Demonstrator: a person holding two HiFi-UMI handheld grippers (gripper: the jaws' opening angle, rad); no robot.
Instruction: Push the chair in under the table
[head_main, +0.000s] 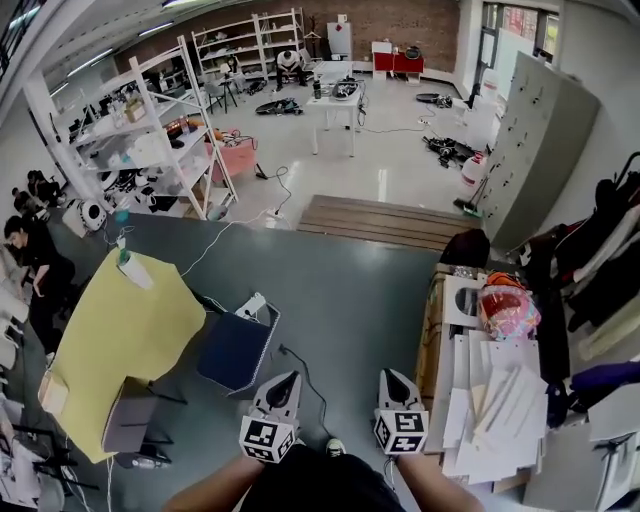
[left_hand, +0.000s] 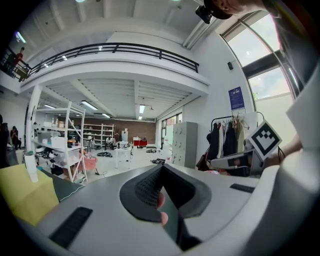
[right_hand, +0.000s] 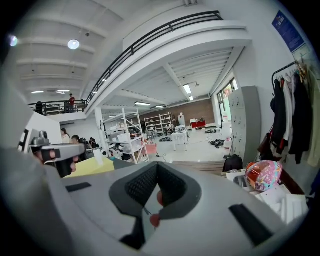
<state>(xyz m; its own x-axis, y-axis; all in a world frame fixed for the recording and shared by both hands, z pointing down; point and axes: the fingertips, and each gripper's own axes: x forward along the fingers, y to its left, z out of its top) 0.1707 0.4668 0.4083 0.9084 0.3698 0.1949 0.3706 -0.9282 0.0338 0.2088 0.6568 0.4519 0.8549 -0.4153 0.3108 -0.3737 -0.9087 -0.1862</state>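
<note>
A dark blue chair (head_main: 236, 350) with a pale backrest stands on the grey floor, just right of the yellow table (head_main: 125, 335). Its seat is clear of the tabletop. In the head view my left gripper (head_main: 289, 379) hovers just right of the chair, apart from it, and my right gripper (head_main: 391, 376) is level with it further right. Both are shut with nothing between the jaws, as the left gripper view (left_hand: 161, 172) and right gripper view (right_hand: 156, 170) show. The yellow table (left_hand: 22, 197) appears at the left gripper view's left edge, and the yellow table (right_hand: 95, 166) lies left of centre in the right gripper view.
A second, grey-brown chair (head_main: 125, 415) sits at the table's near side. A cable (head_main: 305, 375) runs on the floor between chair and grippers. A cluttered paper-covered table (head_main: 500, 400) is close on the right. White shelving (head_main: 150, 130), grey lockers (head_main: 540, 150) and a wooden platform (head_main: 380, 220) stand beyond.
</note>
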